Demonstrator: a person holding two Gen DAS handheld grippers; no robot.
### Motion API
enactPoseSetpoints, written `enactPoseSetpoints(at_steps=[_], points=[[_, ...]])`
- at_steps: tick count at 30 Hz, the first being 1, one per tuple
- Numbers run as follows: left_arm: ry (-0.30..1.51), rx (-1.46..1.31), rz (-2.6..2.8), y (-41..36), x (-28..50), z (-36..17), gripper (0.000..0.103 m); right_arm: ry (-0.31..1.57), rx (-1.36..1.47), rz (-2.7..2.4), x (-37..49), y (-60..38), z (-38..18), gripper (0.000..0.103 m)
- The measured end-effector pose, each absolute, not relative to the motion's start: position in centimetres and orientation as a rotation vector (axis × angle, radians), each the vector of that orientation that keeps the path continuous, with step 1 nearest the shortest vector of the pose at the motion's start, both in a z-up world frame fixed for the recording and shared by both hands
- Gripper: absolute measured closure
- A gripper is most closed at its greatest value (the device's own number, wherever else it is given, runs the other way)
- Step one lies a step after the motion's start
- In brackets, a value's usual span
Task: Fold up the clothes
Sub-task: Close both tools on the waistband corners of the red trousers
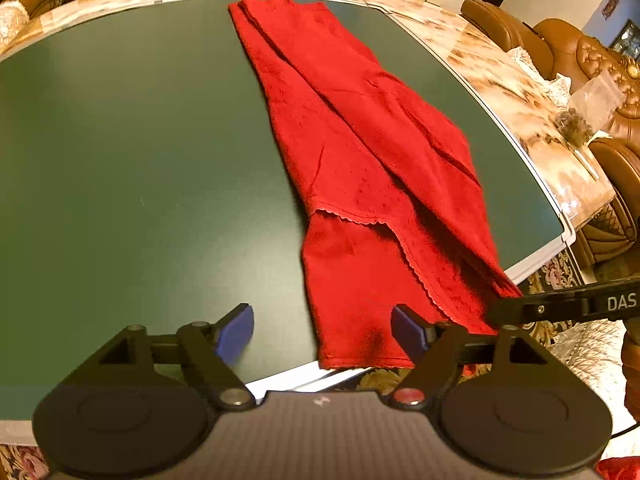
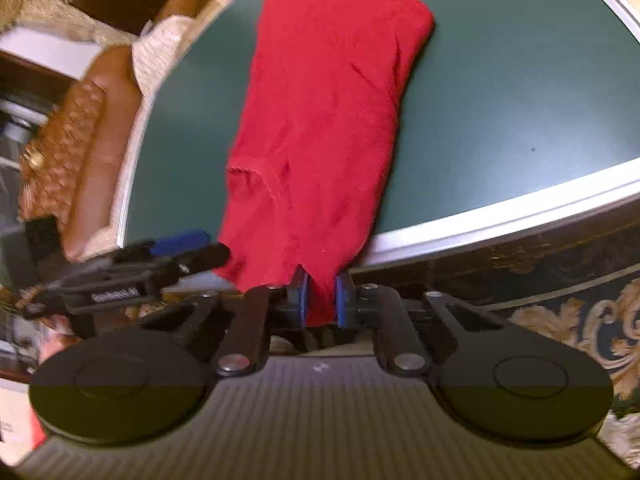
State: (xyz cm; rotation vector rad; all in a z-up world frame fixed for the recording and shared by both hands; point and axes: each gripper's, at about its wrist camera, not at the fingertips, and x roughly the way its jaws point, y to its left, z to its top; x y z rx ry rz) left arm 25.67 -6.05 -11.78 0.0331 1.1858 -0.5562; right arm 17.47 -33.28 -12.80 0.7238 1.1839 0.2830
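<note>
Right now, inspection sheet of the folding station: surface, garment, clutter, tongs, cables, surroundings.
Surface: dark green mat with pale trim, on a marble-pattern table.
Job's things: red garment, folded into a long strip, near end over the mat's edge.
Clutter: dark clump and clear plastic on the marble, far side; not identifiable.
Tongs: left tongs open, one blue pad over the garment's near end, not pinching. Right tongs shut on the garment's hanging corner.
Cables: thin dark cable at the lower right edge of the left wrist view.
Surroundings: brown leather chairs, patterned carpet.
</note>
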Motion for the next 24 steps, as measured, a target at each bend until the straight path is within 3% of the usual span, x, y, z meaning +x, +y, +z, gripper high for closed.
enactPoseSetpoints(at_steps=[4, 11, 16, 19, 20, 21, 24], points=[[1.198, -0.030, -0.562, -5.5, 25.8, -11.6, 0.016, 1.123, 0.882, 0.351, 18.0, -34.6, -11.6, 0.087], [1.240, -0.253, -0.603, -4.8, 26.9, -12.3, 0.012, 1.066, 0.892, 0.415, 19.4, -34.9, -8.6, 0.087], [1.272, -0.238, -0.574, -6.5, 28.0, -13.4, 0.013, 1.057, 0.885, 0.410, 19.2, -35.8, -8.0, 0.087], [1.278, -0.232, -0.574, -7.5, 28.3, -13.5, 0.032, 1.053, 0.915, 0.403, 18.8, -36.7, -8.1, 0.087], [1.286, -0.235, -0.573, -7.8, 28.4, -13.6, 0.049, 1.052, 0.920, 0.402, 18.8, -36.9, -8.2, 0.087], [1.300, -0.251, -0.576, -7.9, 28.5, -13.9, 0.057, 1.052, 0.923, 0.402, 18.8, -37.0, -8.3, 0.087], [1.312, -0.299, -0.586, -7.9, 28.5, -14.3, 0.057, 1.051, 0.924, 0.408, 19.0, -37.1, -8.3, 0.087]])
